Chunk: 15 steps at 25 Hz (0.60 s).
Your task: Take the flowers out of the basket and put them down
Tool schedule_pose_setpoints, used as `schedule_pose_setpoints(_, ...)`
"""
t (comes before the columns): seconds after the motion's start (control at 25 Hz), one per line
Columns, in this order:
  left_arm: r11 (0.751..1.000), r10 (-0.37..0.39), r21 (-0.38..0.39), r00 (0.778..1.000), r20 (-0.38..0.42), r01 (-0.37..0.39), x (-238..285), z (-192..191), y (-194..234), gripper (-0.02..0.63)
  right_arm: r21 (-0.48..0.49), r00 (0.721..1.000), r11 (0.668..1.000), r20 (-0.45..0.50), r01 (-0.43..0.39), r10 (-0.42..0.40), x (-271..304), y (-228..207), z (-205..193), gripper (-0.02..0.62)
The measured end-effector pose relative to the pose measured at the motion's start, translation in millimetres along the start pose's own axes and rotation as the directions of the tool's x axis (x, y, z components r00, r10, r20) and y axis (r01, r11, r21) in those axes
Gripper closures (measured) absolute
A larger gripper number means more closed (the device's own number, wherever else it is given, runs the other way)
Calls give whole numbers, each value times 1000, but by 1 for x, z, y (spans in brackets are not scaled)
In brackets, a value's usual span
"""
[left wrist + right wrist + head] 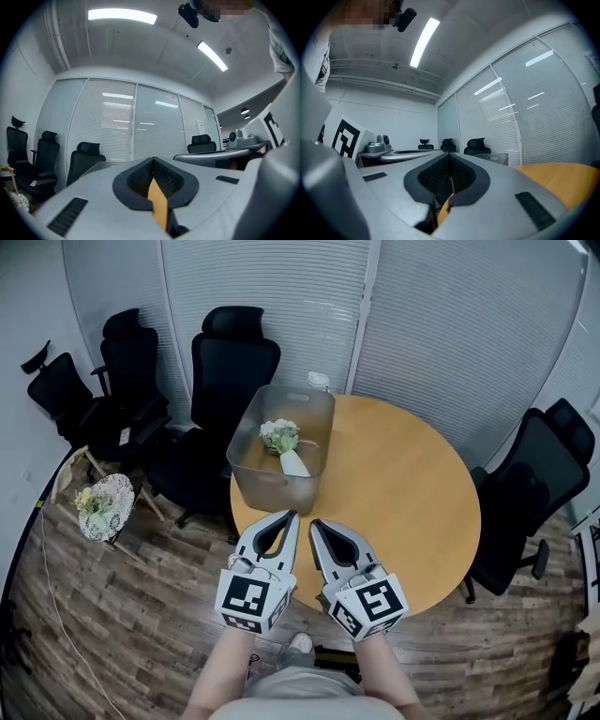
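A small bouquet of pale flowers point(281, 442) in a white wrap lies inside the grey translucent basket point(317, 409) at the left edge of the round wooden table point(412, 502). Both grippers are held side by side at the table's near edge, short of the basket. My left gripper point(292, 516) is shut with nothing in it, its jaws meeting in the left gripper view point(153, 161). My right gripper point(315, 524) is shut and empty too, the jaws together in the right gripper view point(449, 157). The basket's rim point(499, 158) shows faintly behind the right jaws.
Black office chairs point(230, 362) stand behind and left of the table, another chair point(525, 502) at the right. A round white stool with a second bunch of flowers point(98, 504) stands on the wooden floor at the left. Frosted glass walls close the back.
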<state>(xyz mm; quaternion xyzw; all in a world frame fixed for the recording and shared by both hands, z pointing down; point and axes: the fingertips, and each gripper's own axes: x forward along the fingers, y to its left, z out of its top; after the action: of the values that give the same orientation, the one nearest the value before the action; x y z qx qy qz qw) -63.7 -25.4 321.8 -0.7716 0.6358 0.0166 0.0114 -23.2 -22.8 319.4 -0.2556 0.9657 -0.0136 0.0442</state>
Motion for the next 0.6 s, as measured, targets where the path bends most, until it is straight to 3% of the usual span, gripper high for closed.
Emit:
schedule_pose_setpoints(0.16,1000,12,-23,1000,-7,-12,16,-5,22,606,-13,1000,1000,-23,-18,17,22,-6,-4,571)
schedule_pose_setpoints(0.44,1000,6,-31,1000,-18,-7,36,-13,34,606,-20,997,999,-75,35,-36,29,-33,-13,572)
schedule_pose_setpoints(0.6,997,-38,-74,998,-43,35,44,-19,35,606,-18,995,998,-78,62,-63,35,-43,-14,571)
